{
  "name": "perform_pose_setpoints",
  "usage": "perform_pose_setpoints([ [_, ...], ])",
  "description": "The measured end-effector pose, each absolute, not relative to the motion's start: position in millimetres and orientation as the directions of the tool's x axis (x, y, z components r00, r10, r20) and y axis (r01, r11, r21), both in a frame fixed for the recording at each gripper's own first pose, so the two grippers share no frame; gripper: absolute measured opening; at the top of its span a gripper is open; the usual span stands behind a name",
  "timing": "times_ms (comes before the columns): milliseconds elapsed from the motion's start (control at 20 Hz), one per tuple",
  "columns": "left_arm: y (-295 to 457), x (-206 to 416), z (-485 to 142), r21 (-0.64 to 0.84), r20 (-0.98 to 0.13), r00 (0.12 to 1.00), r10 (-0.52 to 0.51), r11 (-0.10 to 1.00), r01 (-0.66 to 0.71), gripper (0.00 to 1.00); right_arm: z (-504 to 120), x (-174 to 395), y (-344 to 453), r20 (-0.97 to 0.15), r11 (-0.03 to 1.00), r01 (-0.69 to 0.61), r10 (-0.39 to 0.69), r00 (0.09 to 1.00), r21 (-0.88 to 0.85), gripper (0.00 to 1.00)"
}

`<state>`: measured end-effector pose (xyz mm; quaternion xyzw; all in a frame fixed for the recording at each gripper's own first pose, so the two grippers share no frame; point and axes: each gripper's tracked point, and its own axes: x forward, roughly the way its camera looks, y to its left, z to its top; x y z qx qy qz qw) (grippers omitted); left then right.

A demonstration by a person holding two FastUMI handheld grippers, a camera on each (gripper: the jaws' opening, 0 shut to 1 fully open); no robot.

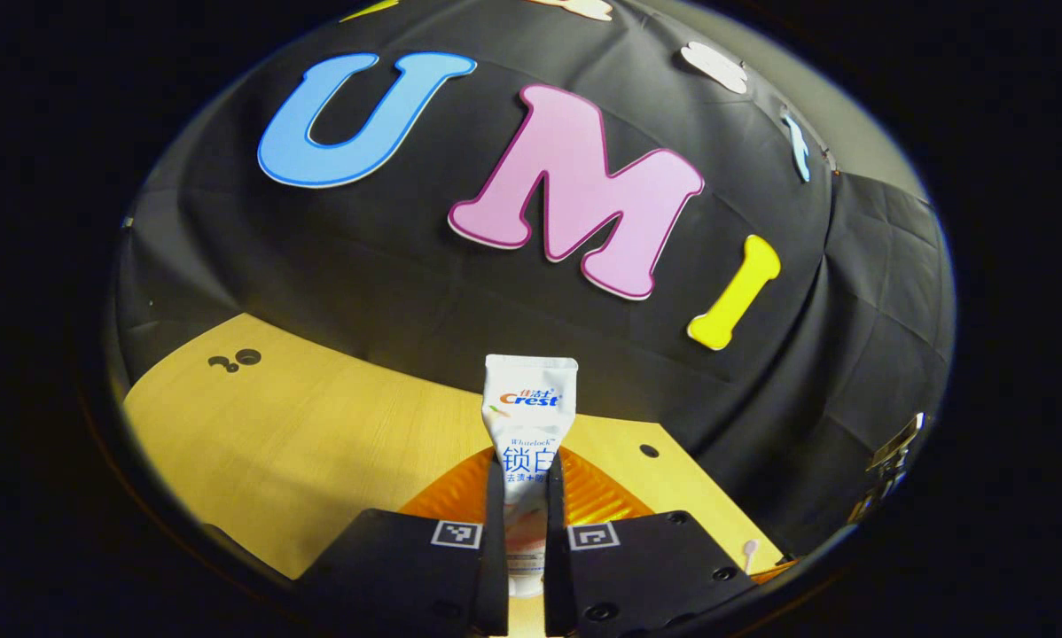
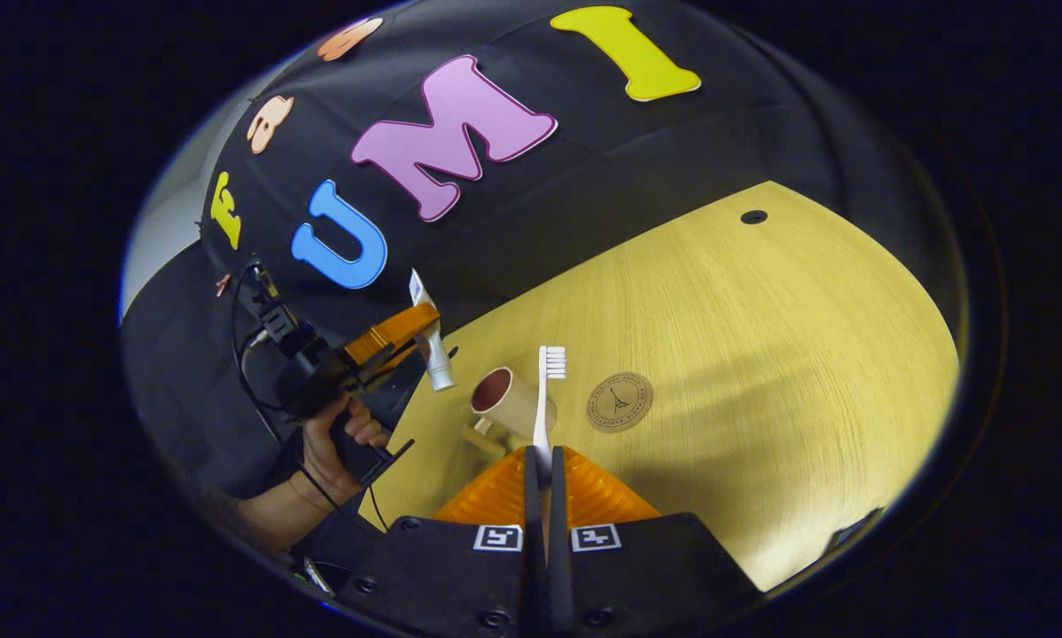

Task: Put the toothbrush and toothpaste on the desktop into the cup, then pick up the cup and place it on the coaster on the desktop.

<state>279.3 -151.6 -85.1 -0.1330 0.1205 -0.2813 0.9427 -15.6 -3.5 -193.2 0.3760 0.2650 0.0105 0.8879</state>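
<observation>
In the left gripper view my left gripper (image 1: 526, 483) is shut on a white toothpaste tube (image 1: 528, 416), held upright above the wooden desktop (image 1: 318, 443). The right gripper view shows that same gripper (image 2: 407, 341), in a hand, with the tube (image 2: 433, 350) cap down, above and left of the cup. My right gripper (image 2: 540, 465) is shut on a white toothbrush (image 2: 545, 394), bristles up. A beige cup (image 2: 504, 403) with a dark red inside stands on the desktop (image 2: 761, 354) just left of the brush. A round brown coaster (image 2: 619, 401) lies to its right.
The black cloth wall rises behind the desktop. Small dark holes (image 2: 753, 216) mark the tabletop near its far edge, with others (image 1: 235, 361) at the left in the left gripper view. A person's hand and forearm (image 2: 318, 470) hold the left gripper near the desktop's left edge.
</observation>
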Motion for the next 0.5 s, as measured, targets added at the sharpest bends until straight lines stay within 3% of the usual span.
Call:
perform_pose_setpoints([
  [500,-162,295,-152,-0.288,-0.258,0.814,-0.521,0.845,0.450,0.22,-205,-14,-27,-0.485,0.735,0.207,0.185,0.855,0.646,0.05],
])
